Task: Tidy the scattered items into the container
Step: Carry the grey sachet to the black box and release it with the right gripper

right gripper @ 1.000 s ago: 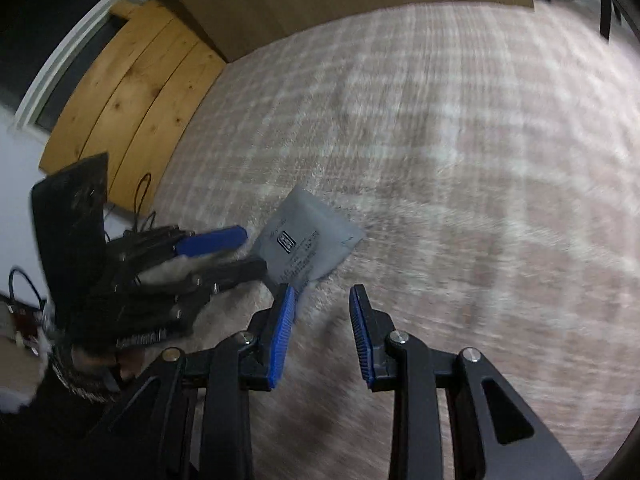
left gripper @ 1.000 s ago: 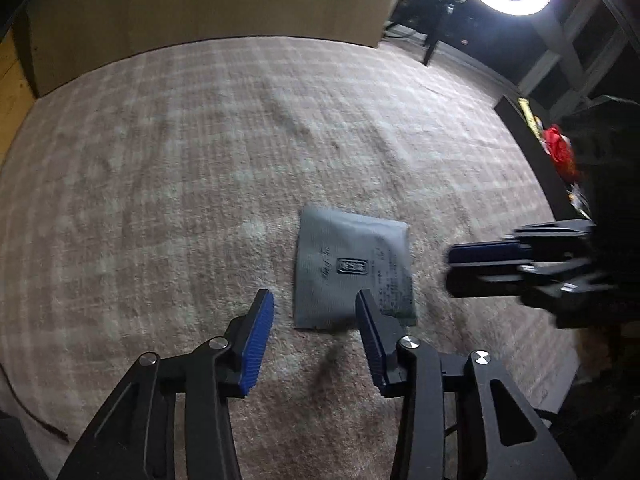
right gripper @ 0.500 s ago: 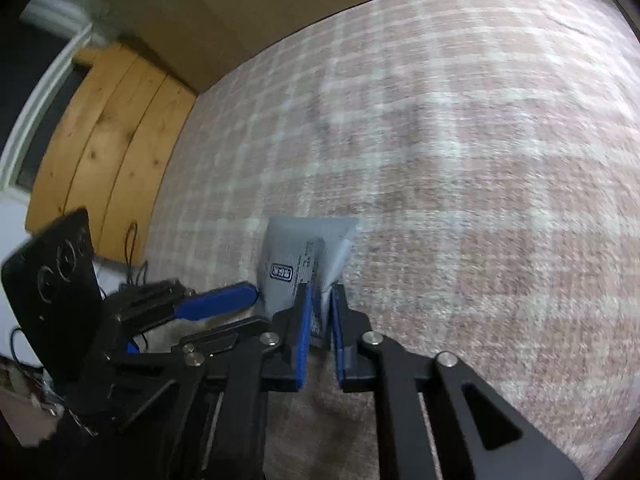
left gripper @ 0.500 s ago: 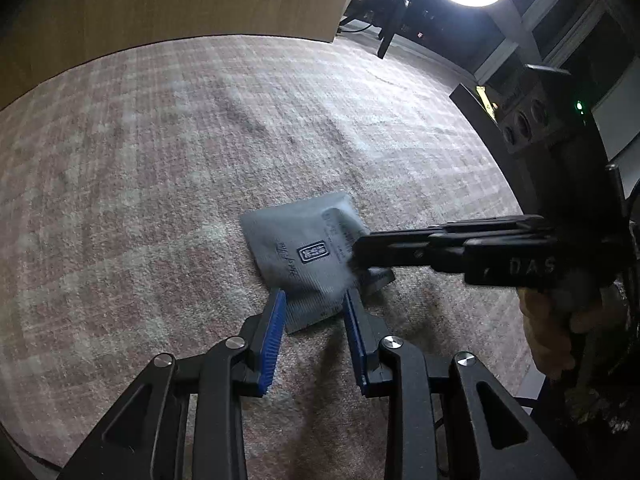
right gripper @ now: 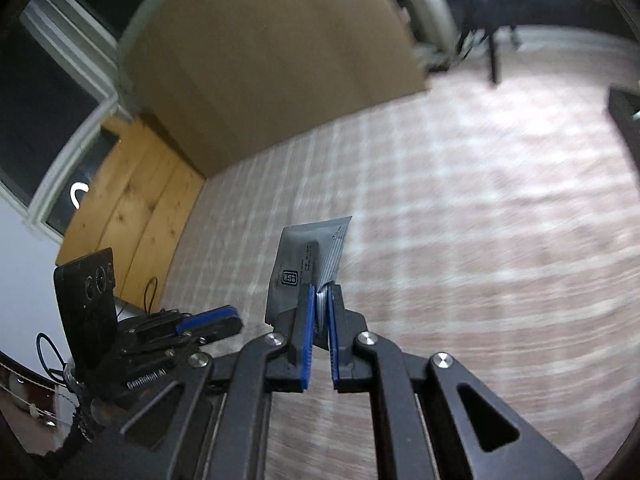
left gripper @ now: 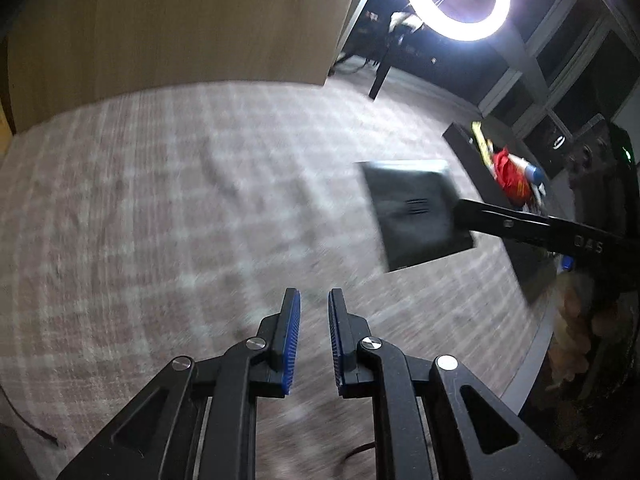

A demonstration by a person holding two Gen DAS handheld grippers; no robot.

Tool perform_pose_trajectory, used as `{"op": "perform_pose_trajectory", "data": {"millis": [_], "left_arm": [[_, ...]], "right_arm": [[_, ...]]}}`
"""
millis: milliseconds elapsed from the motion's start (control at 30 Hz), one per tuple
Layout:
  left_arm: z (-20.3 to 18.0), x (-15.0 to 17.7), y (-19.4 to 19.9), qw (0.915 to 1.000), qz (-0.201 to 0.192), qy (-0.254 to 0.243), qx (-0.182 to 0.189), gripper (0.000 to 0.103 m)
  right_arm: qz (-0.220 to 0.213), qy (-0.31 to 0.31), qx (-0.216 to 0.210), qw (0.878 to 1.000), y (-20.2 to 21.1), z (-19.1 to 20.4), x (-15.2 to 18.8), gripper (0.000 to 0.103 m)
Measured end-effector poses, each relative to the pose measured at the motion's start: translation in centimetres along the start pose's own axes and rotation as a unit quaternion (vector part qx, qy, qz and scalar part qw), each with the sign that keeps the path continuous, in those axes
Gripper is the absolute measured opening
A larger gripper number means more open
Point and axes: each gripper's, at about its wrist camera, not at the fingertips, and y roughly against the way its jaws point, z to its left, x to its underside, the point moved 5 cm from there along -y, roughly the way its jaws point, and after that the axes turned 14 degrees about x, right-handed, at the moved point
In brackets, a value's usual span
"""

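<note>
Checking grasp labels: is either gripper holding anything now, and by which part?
The right gripper pinches the grey sachet by its bottom edge, lifted clear of the rug. The left gripper holds nothing.

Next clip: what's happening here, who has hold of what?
A person is tidying items off a checked rug. The right hand-held gripper is shut on a grey sachet and holds it up off the rug. The left hand-held gripper holds nothing, its fingers narrowly apart. In the left wrist view, a dark container stands at the rug's far right edge with a red item already inside. The sachet is not yet in it.
</note>
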Motion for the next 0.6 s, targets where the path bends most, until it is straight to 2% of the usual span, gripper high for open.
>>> {"op": "perform_pose_trajectory", "data": {"millis": [200, 433, 600], "left_arm": [[-7.1, -3.4, -1.5, 0.9984, -0.055, -0.013, -0.005, 0.012], [-15.9, -5.8, -6.6, 0.9961, -0.074, -0.046, 0.014, 0.012], [-19.4, -6.2, -8.6, 0.9949, -0.077, -0.064, 0.012, 0.012]], "right_arm": [[-0.066, -0.013, 0.050, 0.997, 8.1, -9.4, -2.2, 0.007], [-0.125, -0.066, 0.112, 0.984, 15.8, -23.3, -3.8, 0.007], [-0.147, -0.110, 0.154, 0.971, 18.6, -30.9, -4.9, 0.007]]}}
